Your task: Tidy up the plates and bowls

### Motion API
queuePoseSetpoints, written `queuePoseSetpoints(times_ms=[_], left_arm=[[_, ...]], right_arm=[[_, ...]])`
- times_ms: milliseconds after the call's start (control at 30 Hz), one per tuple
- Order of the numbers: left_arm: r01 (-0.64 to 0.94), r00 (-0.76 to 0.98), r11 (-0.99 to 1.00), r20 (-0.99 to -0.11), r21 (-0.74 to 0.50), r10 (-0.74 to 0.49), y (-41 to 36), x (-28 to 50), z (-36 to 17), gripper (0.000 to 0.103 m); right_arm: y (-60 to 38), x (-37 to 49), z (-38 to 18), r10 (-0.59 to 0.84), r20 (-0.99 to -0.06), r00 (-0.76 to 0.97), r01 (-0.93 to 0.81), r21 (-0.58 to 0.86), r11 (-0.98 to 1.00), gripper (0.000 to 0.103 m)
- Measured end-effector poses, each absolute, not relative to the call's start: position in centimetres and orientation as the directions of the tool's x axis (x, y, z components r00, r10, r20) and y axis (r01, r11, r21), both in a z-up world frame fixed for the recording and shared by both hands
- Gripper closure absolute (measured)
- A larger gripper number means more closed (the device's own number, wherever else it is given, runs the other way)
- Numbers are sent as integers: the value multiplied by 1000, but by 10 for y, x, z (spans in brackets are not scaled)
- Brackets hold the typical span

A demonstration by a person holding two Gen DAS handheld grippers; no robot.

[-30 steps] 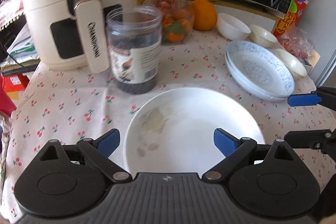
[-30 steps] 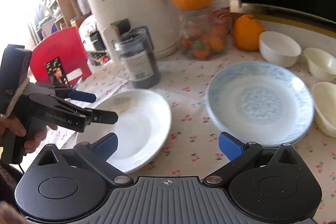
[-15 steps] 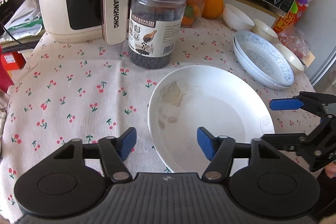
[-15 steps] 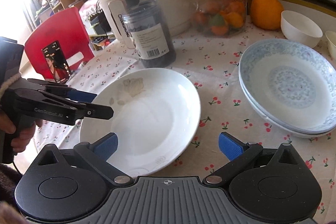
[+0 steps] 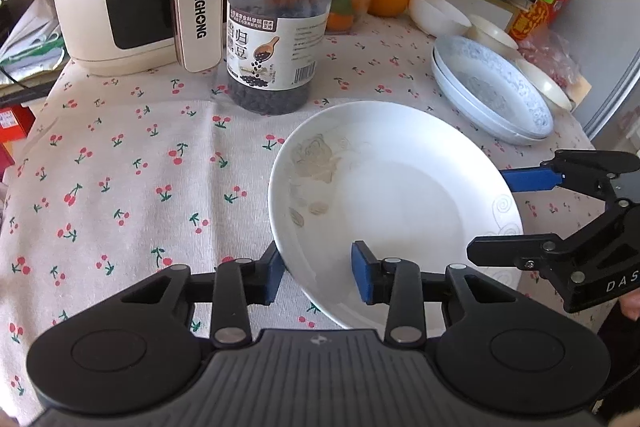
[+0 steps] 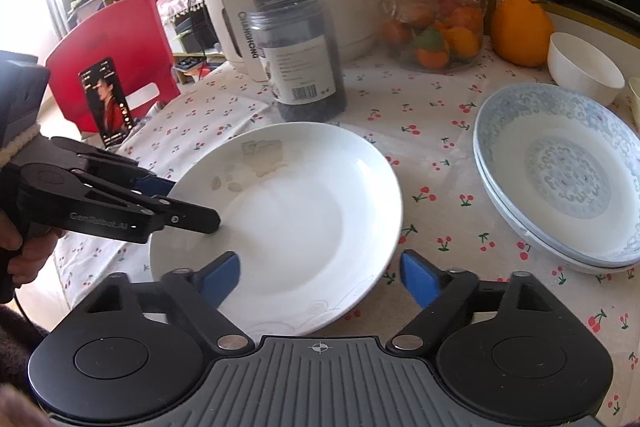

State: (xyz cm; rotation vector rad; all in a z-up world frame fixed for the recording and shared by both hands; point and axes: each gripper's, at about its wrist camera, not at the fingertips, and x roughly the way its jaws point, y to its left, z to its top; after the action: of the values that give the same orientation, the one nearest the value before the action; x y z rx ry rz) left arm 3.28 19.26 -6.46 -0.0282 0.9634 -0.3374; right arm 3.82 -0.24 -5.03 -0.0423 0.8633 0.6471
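step: both grippers are closing in on the white plate [image 5: 392, 187], first grab of the tidy-up
plate: sitting on the bench [image 5: 120, 167], near the blue-patterned plates [image 6: 560, 179]
left gripper [image 5: 318, 277]: jaws closing, straddling the near-left rim, pads not yet pressing
right gripper [image 6: 320, 277]: jaws closing, wide apart, rim between them, not gripped
next: probably finishing the pinch, then lifting level toward the blue stack

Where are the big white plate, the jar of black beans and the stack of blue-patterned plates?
White plate [image 6: 304, 211], right wrist view, its centre.
Black bean jar [image 5: 276, 39], left wrist view, its label.
Blue-patterned plates [image 6: 568, 179], right wrist view, top plate's centre.
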Motion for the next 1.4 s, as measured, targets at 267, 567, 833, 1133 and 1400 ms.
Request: queuePoseSetpoints(times_ms=[267,567,833,1133,1400], left_arm=[[221,543,958,-793,-184,-277,196,37,-65,78],[193,583,960,-763,-202,-278,198,38,-57,80],[177,625,958,-727,-224,-285,197,42,-46,81],[177,644,955,-705,-240,-297,184,47,-37,82],[184,643,945,-694,-270,-323,168,56,-31,82]], right_arm=[[-7,40,-48,474,-725,500,-506,199,839,46],[-16,39,-38,475,-692,544,-495,192,847,59],[-24,45,-21,482,-648,589,-475,204,856,61],[-39,53,-9,482,-625,614,-453,221,863,61],[-58,60,3,482,-605,633,-432,240,869,61]])
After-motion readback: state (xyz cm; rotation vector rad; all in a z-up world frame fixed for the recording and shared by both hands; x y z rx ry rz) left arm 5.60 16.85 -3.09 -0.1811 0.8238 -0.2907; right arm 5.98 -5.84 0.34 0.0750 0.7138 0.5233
